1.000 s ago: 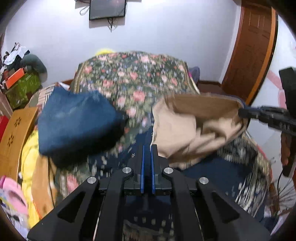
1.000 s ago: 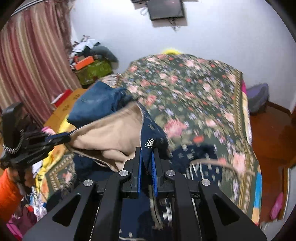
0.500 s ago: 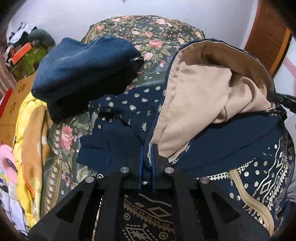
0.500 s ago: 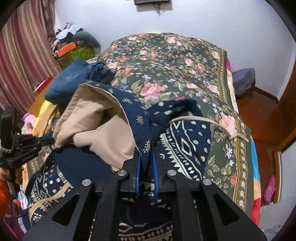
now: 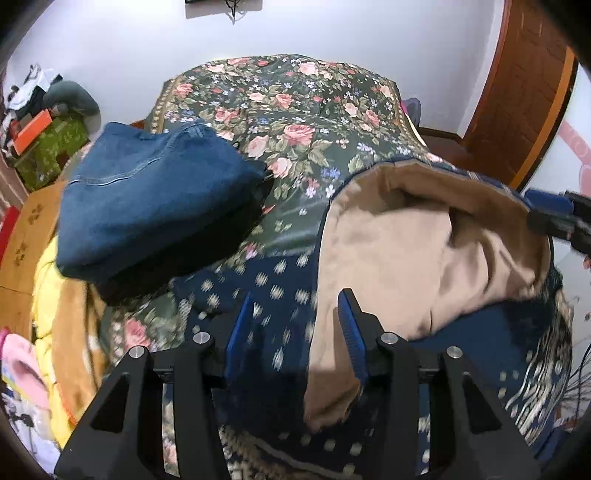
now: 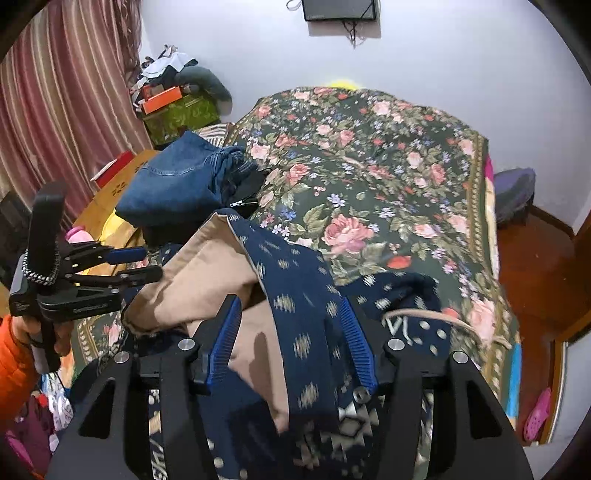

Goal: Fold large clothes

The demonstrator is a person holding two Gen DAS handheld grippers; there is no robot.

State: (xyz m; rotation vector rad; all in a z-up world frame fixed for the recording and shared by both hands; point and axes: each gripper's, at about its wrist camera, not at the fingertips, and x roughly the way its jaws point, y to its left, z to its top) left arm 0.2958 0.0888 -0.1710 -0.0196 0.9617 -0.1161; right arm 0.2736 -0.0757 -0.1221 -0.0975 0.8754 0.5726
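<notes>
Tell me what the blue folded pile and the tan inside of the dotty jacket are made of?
The blue folded pile looks like denim: faded matte weave with pale stitched seams. The tan lining of the navy patterned jacket looks like soft, brushed fleece or cotton, matte and rumpled; blur leaves it uncertain.

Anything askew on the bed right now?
Yes. The navy patterned garment lies bunched, its tan lining turned outward, not flat. Both grippers' jaws are opening around its cloth.

Home bedroom: floral-covered bed (image 6: 388,177), striped curtain (image 6: 66,96), wall-mounted television (image 6: 339,9)
</notes>
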